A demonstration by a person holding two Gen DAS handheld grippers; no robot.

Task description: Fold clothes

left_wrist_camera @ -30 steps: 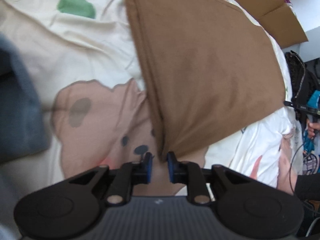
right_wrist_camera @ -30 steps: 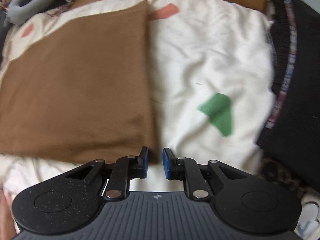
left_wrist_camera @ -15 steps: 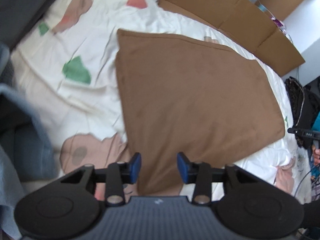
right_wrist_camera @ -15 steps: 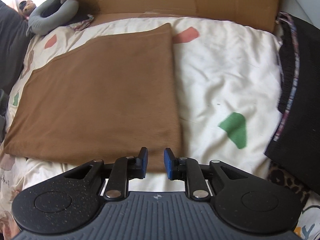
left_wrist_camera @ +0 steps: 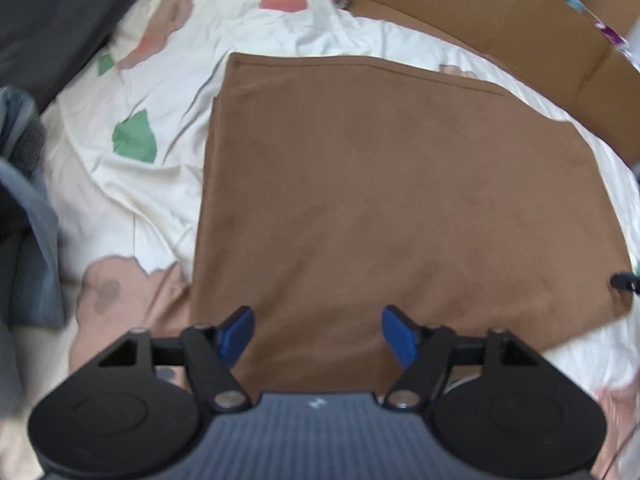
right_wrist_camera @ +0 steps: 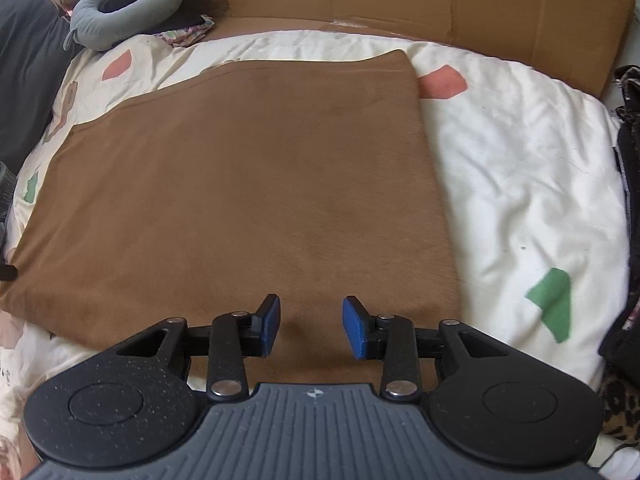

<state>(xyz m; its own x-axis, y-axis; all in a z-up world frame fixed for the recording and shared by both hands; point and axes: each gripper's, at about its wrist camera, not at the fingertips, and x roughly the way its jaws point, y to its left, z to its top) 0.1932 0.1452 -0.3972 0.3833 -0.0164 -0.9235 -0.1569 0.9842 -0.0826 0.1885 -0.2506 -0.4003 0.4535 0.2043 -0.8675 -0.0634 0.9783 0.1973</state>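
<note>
**Desk:** What step does this catch?

**Photographer:** The release after a fold. A brown garment (left_wrist_camera: 400, 208) lies flat on a bed, on a cream quilt (left_wrist_camera: 160, 184) printed with green and coral patches. It reads as a tidy, doubled rectangle, its near edge just in front of both claws.

**Desk:** And the claws?

**Photographer:** Both released. The left claw (left_wrist_camera: 318, 334) hangs over the near left part of the cloth, its blue pads (left_wrist_camera: 236, 332) spread wide; the jaws have just been opening, and nothing is gripped between them, only fabric lying below. The right claw (right_wrist_camera: 310, 326) sits over the near right part, parted less widely, also just opening, pads (right_wrist_camera: 356, 330) clear of the cloth.

**Desk:** Surroundings?

**Photographer:** Flattened cardboard (right_wrist_camera: 440, 0) along the far side of the bed, a grey neck pillow (right_wrist_camera: 120, 12) at the far left corner, a dark garment with a plaid trim (right_wrist_camera: 630, 208) along the right edge, and grey-blue clothing (left_wrist_camera: 28, 200) piled at the left.

**Desk:** How far along is it?

**Photographer:** My reading: 1 fold is set down, and the piece is still broad, so at least 1 more fold looks likely.

**Desk:** What would that call for?

**Photographer:** Probably each claw pinching a corner on 1 side, catching every layer of the doubled edge, then carrying it across in step so the edges meet. Miss a lower layer and the stack may slide apart on the soft quilt.
</note>
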